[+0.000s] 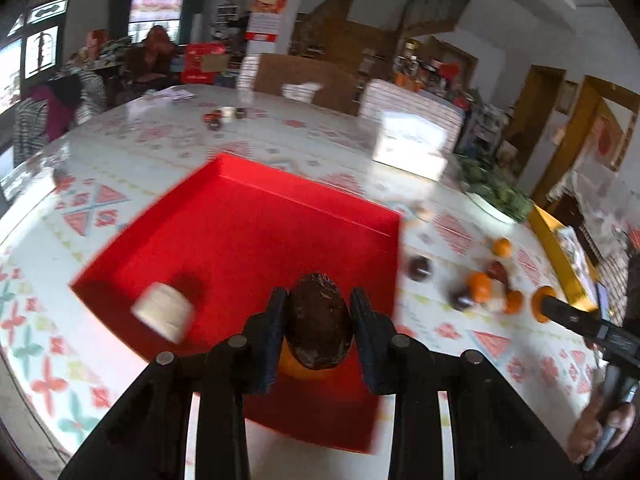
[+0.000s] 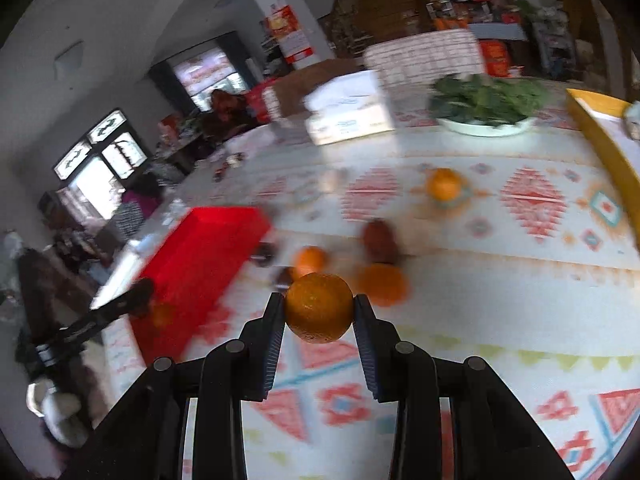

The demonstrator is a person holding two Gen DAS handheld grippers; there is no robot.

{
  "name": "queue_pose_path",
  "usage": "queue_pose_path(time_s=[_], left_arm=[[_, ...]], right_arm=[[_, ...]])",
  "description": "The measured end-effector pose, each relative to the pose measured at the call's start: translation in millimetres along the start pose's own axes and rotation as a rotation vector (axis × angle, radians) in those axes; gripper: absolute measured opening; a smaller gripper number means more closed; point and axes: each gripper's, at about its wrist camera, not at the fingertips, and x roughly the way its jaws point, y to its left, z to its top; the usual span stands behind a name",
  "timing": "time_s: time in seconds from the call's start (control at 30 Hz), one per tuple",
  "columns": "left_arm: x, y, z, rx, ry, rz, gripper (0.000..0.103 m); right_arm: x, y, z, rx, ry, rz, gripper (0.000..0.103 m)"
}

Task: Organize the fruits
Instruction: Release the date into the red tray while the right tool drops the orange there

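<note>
My left gripper (image 1: 319, 300) is shut on a dark brown fruit (image 1: 319, 322) and holds it above the near part of the red tray (image 1: 256, 224). An orange (image 1: 304, 370) lies in the tray just under it. A blurred white object (image 1: 164, 310) is at the tray's left. My right gripper (image 2: 319, 306) is shut on an orange (image 2: 319, 307) above the patterned tablecloth, right of the red tray (image 2: 200, 256). Loose oranges (image 2: 382, 284) and dark fruits (image 2: 378, 240) lie on the cloth beyond it; they show at right in the left wrist view (image 1: 480, 286).
A bowl of greens (image 2: 484, 104), a white box (image 2: 348, 114) and a yellow tray (image 2: 612, 148) stand at the far side of the table. A single orange (image 2: 443, 184) lies apart. My right gripper also shows in the left wrist view (image 1: 538, 304).
</note>
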Motion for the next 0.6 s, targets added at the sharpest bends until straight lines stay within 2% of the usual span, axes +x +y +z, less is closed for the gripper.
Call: queue_pose_path(time_s=[0.1, 0.3, 0.47, 0.57, 0.6], left_arm=[[13, 28, 14, -0.019, 0.015, 0.042, 0.029], [41, 70, 33, -0.074, 0.063, 0.082, 0.028], [58, 80, 34, -0.077, 0.104, 0.089, 0.028], [55, 84, 32, -0.101, 0.094, 0.061, 0.029], [52, 86, 31, -0.111, 0.088, 0.05, 0.032]], right_arm=[[23, 37, 12, -0.027, 0.046, 0.064, 0.038], [84, 107, 17, -0.128, 0.143, 0.099, 0.038], [138, 144, 11, -0.208, 0.215, 0.052, 0.038], [161, 154, 8, -0.225, 0.236, 0.022, 0.04], [165, 154, 7, -0.224, 0.237, 0.018, 0.04]])
